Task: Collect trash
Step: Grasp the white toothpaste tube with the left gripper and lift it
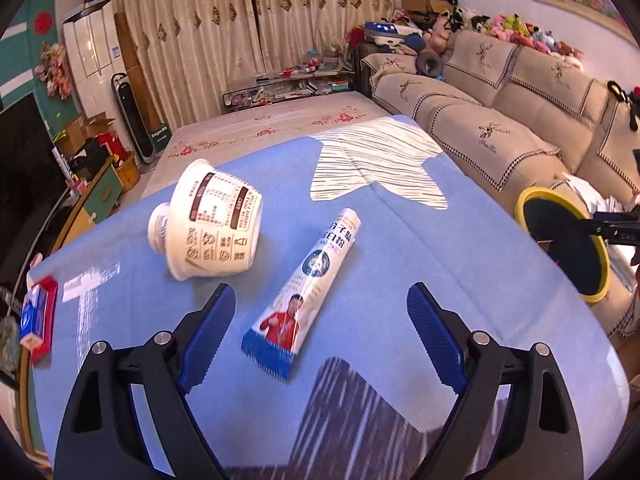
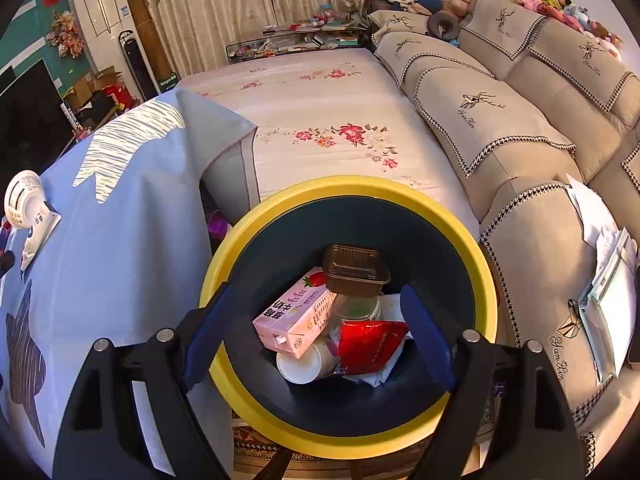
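On the left side, at the edge of the blue cloth [image 1: 460, 248], we see a small red and blue box [image 1: 38, 318] lying flat. Further right a white paper cup [image 1: 208, 222] lies tipped on its side, printed wall up. Just beside it, apart from it, a flattened tube [image 1: 304, 292] lies slantwise with its blue crimped end toward us. Our left gripper [image 1: 320, 316] hangs above the cloth with its blue pads spread wide, holding nothing; the tube's crimped end lies between them. At the far right of that view stands the yellow-rimmed bin [image 1: 600, 276], past the cloth's edge, with the beige sofa [image 1: 500, 120] behind it.

From the right wrist, the same cup [image 2: 22, 200] and tube [image 2: 38, 232] show small at the left edge, on the cloth. Our right gripper [image 2: 316, 332] is poised over the bin [image 2: 348, 186], fingers wide apart and empty. Inside the bin, left to right, lie a pink carton with a strawberry on it [image 2: 296, 314], a white cup on its side [image 2: 304, 364], a dark plastic tray [image 2: 356, 270] and a red pouch [image 2: 370, 344]; under the tray is what may be a clear cup, though it is mostly hidden. Papers [image 2: 604, 280] rest on the sofa's arm at the right.
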`<state>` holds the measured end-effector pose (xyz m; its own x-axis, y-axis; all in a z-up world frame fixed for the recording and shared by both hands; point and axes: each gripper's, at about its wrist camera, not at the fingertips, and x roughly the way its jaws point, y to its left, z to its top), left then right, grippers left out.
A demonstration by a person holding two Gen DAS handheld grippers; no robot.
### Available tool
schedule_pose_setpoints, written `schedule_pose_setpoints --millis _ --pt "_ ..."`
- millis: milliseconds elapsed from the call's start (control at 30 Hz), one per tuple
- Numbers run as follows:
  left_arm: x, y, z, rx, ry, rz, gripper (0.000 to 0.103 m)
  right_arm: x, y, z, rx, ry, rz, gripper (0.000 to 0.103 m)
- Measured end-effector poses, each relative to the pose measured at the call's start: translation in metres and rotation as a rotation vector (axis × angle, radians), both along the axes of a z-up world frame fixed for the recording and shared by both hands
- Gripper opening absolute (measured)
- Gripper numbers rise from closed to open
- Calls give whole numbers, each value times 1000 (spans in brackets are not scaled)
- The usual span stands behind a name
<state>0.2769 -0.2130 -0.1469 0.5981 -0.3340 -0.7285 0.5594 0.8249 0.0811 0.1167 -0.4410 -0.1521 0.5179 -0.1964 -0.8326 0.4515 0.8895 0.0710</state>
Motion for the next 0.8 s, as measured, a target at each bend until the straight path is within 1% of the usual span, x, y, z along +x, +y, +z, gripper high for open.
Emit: schedule_pose_setpoints --millis 200,467,567,600,633,667,733,767,800 --pt "23 -16 -15 41 1 -19 86 3 0 -1 1 1 4 79" --pt "41 -32 -27 56 23 -34 84 10 3 -3 6 4 14 79" --pt "46 -35 -33 61 44 -39 74 11 3 -4 8 6 16 79" --pt "48 -35 -35 58 56 -39 67 11 3 -5 8 5 17 79" --pt "48 -35 -37 56 67 -40 63 11 4 -5 8 5 17 79" --pt "50 -35 -39 55 81 -38 56 11 4 -4 8 3 19 79" --pt "49 -36 -40 43 90 -40 47 11 4 -4 8 0 20 79" --pt "47 -36 -39 43 90 -46 39 10 4 -3 8 -1 20 79" --pt "44 -37 -38 51 88 -50 36 9 4 -2 9 -4 20 79"
